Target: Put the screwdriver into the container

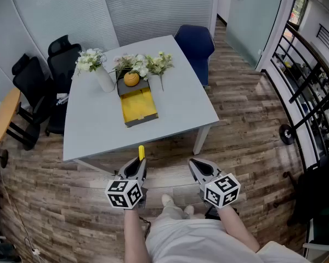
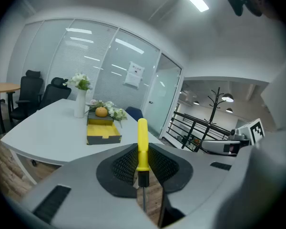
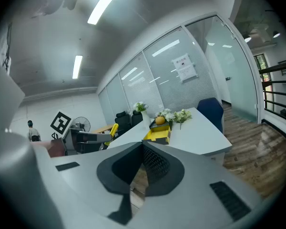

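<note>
A screwdriver with a yellow handle and black collar stands upright between the jaws of my left gripper, which is shut on it. In the head view its yellow handle tip pokes out ahead of the left gripper, just short of the table's near edge. The container is a grey box with a yellow inside, lying on the grey table in front of an orange. My right gripper is shut with nothing in it, held beside the left one over the floor.
A white vase of flowers and loose flowers stand behind the container. A blue chair is at the table's far right, black office chairs at its left. A railing runs along the right.
</note>
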A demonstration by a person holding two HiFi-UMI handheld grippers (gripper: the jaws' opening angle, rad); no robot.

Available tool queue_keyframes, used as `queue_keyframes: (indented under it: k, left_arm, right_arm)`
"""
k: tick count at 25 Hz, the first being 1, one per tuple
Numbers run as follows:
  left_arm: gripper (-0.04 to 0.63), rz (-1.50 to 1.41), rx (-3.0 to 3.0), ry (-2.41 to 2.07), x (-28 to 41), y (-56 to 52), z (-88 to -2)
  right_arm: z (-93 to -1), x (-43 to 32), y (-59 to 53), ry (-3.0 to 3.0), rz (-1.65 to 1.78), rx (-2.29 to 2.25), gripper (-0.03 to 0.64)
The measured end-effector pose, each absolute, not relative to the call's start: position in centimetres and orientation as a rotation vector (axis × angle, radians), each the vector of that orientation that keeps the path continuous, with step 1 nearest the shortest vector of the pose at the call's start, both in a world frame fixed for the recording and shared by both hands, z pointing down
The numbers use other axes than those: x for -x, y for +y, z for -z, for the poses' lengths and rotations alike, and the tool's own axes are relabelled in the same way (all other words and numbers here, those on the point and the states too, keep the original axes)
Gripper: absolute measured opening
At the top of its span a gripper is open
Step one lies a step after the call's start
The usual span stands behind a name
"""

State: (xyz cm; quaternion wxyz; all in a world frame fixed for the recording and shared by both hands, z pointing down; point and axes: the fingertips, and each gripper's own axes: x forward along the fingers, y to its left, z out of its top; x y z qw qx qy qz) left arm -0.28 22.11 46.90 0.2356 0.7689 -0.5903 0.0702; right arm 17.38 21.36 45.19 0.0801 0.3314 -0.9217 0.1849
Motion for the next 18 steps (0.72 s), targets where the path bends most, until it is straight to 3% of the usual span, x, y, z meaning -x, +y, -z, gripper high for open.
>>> queue_keyframes:
  k: [18]
  left_arm:
    - [0.067, -0.176, -2.108, -1.656, 0.0, 25.4, -45.3]
  right_arm:
    - [-44.4, -18.2, 23.3, -2.782, -0.512, -1.037, 0.015]
